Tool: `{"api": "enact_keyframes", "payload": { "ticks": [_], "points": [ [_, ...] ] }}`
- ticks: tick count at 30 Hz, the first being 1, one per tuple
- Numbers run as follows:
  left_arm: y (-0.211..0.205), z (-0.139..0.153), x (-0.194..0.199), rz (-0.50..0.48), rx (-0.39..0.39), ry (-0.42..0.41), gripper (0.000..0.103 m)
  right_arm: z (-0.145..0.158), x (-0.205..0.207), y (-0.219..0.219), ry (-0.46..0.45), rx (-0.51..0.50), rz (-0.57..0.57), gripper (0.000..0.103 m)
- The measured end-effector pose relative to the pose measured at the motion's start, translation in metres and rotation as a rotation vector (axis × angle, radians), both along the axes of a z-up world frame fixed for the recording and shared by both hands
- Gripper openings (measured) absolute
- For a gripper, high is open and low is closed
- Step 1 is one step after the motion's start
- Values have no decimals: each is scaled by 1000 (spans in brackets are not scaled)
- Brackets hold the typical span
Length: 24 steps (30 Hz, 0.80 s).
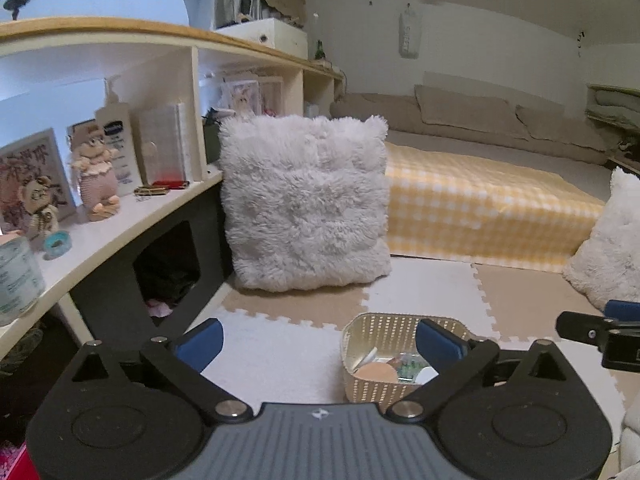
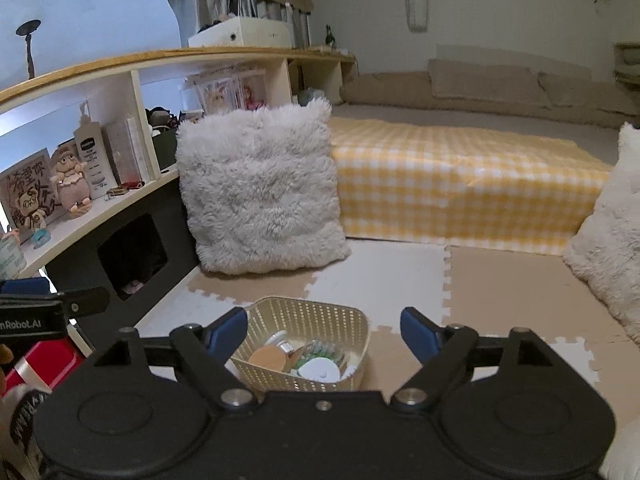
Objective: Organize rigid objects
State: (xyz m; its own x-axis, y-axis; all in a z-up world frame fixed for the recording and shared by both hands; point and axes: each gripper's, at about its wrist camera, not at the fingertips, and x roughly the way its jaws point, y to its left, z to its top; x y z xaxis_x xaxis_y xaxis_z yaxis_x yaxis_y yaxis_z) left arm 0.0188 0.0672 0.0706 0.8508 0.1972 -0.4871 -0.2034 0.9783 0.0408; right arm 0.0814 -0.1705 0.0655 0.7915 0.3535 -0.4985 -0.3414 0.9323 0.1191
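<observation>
Both tongs stood spread wide, nothing between jaws. Basket [image 2: 304, 344] with small rigid items lay on foam mat [image 2: 380, 280], low centre of right wrist frame, just ahead of right gripper [image 2: 322, 330], shifted toward its left finger. In left wrist frame basket [image 1: 384, 360] sat lower right, behind right finger of left gripper [image 1: 318, 344]. Basket's longer side ran across the frame. Judged: right hand nearer and better lined up.

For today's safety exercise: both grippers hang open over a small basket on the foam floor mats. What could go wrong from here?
1. The basket looks light and already holds several items; a nudge from the right gripper might tip or slide it.
2. The left gripper sits close beside the right one; they could collide.
3. The crowded shelf nearby could be knocked.
</observation>
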Motion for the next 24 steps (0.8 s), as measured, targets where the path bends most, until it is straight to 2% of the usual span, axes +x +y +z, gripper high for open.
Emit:
{"api": "enact_keyframes", "payload": {
  "ticks": [4,13,24],
  "points": [
    [-5,-11,-12,10,21,-7,103,-8,-14,-6,-21,-7,-15,87],
    [-14,-37,-27,-3,5,2,103,-17,-35,-14,-58,-40,-57,91],
    [-15,-42,-38,-5,26,-47,103,-28,-53,-17,-89,-65,-90,99]
  ]
}}
